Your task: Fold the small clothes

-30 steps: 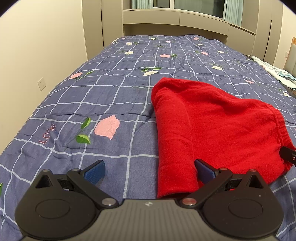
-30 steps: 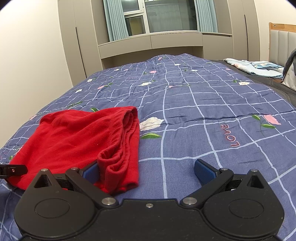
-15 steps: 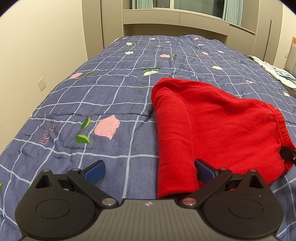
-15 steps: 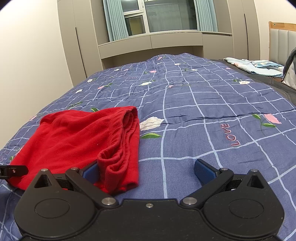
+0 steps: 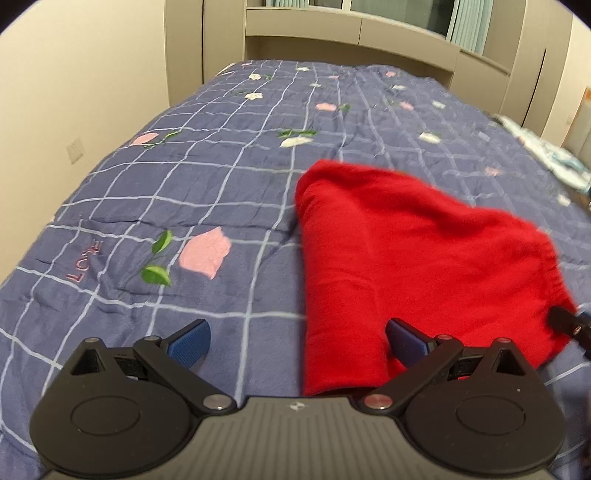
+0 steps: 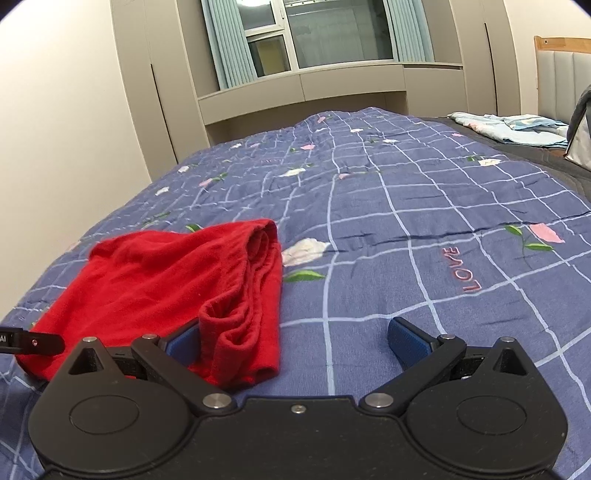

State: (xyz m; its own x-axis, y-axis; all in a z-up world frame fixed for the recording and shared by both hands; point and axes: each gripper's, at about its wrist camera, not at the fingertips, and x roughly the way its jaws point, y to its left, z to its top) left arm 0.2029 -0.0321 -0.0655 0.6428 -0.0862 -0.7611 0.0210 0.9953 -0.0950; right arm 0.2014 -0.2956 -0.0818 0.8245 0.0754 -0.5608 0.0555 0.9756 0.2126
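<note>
Red shorts are sitting on the bed, folded over on themselves, and both sets of fingers are spread wide around their near corners without pinching anything.

Left gripper: the blue pads are far apart. The right-hand pad sits on top of the red fabric, the left-hand one is over bare quilt, and the near left corner of the shorts lies between them. That side of the garment is a smooth, rounded fold running away from the camera. This view is a bit blurry.

Right gripper: same deal, fingers wide apart. The left pad is right up against the bunched edge of the shorts, the right pad is over plain quilt. On this side you can see the gathered waistband, several layers stacked and curled so the edge looks like a roll with an opening at the far end.

The fabric looks soft and slightly fuzzy, solid red, with light wrinkles across the top. Each camera catches the tip of the other gripper at the far corner of the shorts.

The quilt is blue with a white grid, pink and white flowers and "LOVE" stitched on it. Some light blue bedding is piled further back on the right, and there's a window with curtains behind the bed.
</note>
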